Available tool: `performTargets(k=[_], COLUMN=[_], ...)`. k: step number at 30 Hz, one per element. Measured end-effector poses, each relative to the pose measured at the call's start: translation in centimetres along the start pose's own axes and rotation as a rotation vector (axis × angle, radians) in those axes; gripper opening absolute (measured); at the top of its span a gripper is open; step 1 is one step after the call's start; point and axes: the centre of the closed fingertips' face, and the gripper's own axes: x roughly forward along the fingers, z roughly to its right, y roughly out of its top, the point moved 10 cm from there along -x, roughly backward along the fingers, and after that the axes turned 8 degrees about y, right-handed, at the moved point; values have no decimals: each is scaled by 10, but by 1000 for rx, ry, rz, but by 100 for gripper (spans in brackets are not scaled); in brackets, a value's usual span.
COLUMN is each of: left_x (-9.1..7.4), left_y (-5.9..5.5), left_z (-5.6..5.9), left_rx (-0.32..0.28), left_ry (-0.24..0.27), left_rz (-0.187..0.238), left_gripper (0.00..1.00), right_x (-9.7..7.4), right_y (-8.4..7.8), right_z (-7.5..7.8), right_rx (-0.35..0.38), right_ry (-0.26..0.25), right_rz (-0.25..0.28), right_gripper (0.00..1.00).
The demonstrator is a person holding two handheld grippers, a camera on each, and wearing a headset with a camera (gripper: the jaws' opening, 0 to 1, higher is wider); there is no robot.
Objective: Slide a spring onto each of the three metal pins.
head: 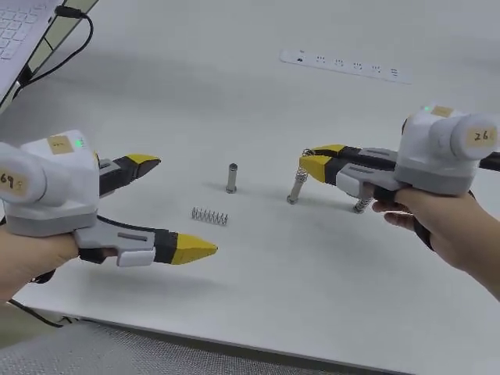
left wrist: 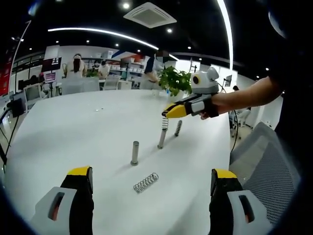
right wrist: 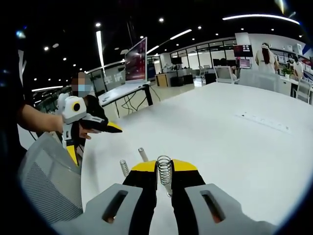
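Hazard: right gripper (head: 311, 162) clamped on spring (right wrist: 165, 171) part-way down leaning middle pin (head: 294, 194); off-axis push could topple pin. Jaws of left gripper (head: 183, 205) stood apart; loose spring (head: 209, 216) lay on worktop (head: 312, 297) toward near edge, beside bare pin (head: 232, 178).

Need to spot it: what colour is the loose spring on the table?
Silvery grey; loose spring shows best in head view.

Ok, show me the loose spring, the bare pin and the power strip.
loose spring (head: 209, 216), head view, middle of its coils.
bare pin (head: 232, 178), head view, middle of its shaft.
power strip (head: 344, 66), head view, middle of its top face.
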Motion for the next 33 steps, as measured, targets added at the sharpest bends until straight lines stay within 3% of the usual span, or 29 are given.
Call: performTargets(k=[15,33], left_x=[-1,4], left_y=[-1,2], left_z=[0,2], left_rx=[-1,4], left_ry=[5,-6], left_rz=[-4,-2], left_gripper=[98,98], right_x=[3,2], right_y=[-11,-13], right_z=[1,1], right_rx=[30,0], right_ry=[-10,-5], right_rz=[1,13], right_gripper=[8,8])
